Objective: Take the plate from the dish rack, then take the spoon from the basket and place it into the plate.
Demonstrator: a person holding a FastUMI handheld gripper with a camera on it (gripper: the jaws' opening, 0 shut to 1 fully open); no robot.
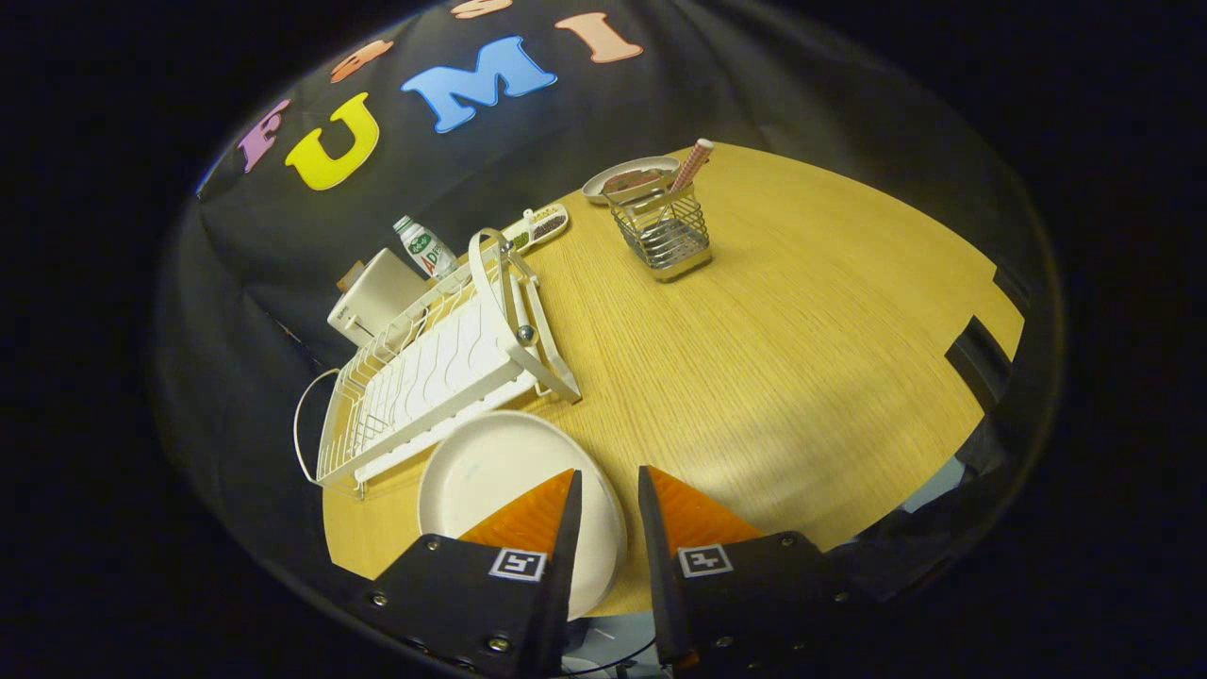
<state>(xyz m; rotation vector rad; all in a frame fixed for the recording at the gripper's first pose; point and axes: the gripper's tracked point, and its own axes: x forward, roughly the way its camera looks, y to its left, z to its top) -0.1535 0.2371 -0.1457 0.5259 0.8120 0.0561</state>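
The white plate (490, 481) lies flat on the wooden table (801, 358), close to its near edge and just in front of the white dish rack (443, 363). My gripper (610, 476) hovers well above the plate's right rim. Its fingers stand a narrow gap apart with nothing between them, one over the plate and one over bare table. The rack's slots hold nothing. Far beyond the fingers stands a wire basket (665, 231), and the spoon's pink striped handle (693, 162) sticks up out of it.
A shallow bowl (630, 179) sits right behind the basket. Beyond the rack are a white box (372, 292), a small bottle (424, 247) and a narrow tray (539, 226). Bare wood stretches between the rack and the basket. Dark chair parts (976, 358) stand at the table's right edge.
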